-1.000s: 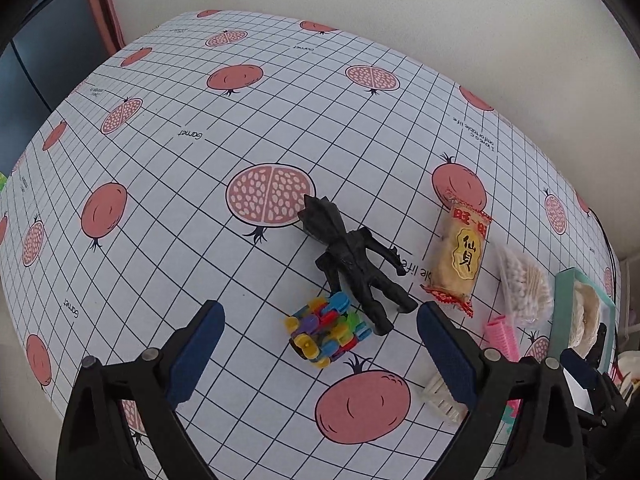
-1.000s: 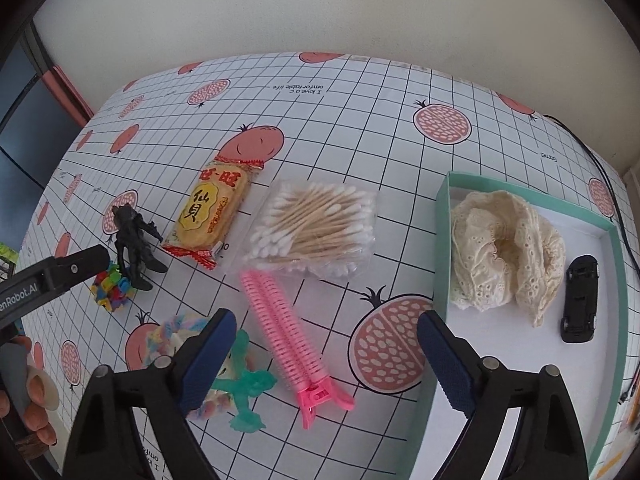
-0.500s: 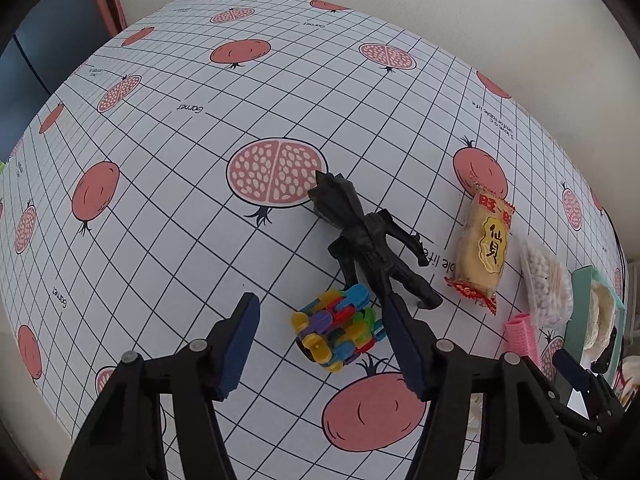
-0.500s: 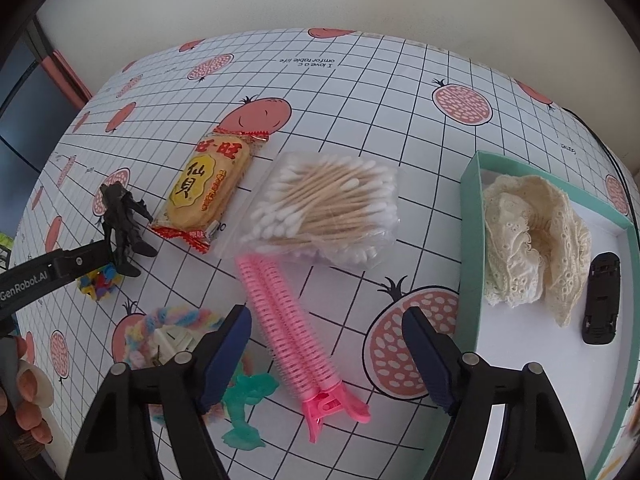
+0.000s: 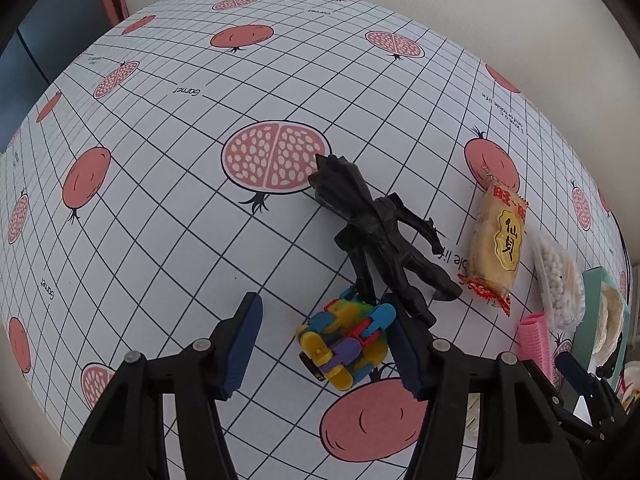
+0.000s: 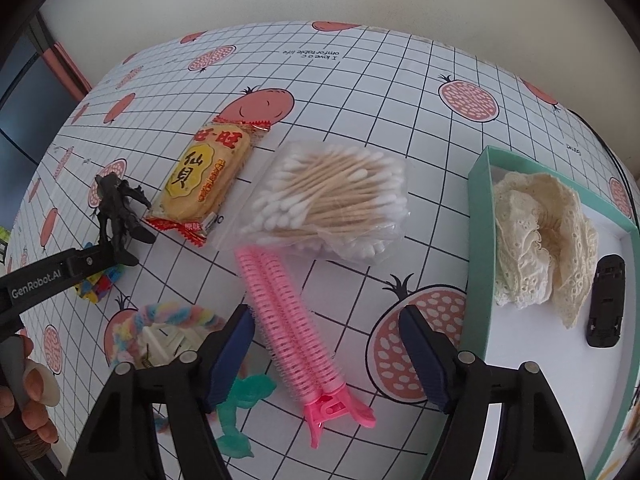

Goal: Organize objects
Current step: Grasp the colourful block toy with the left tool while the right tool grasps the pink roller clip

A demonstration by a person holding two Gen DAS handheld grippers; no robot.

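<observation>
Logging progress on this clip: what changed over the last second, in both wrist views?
The left gripper moved forward and down onto the colourful block toy, its fingers narrowing to bracket it; not yet clamped. The right gripper advanced over the pink hair clip, fingers slightly narrower, holding nothing. The black figure, snack pack, cotton swabs and tray contents stayed put.

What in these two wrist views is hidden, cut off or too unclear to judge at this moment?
- Multicoloured plastic block toy: left wrist view, whether the left gripper touches it; its right jaw covers that side.
- Pastel fuzzy ring with cream clip: right wrist view, partly behind the right gripper.
- Teal-rimmed white tray: cut off by the frame edge.
- Small black rectangular object: too indistinct to identify.
</observation>
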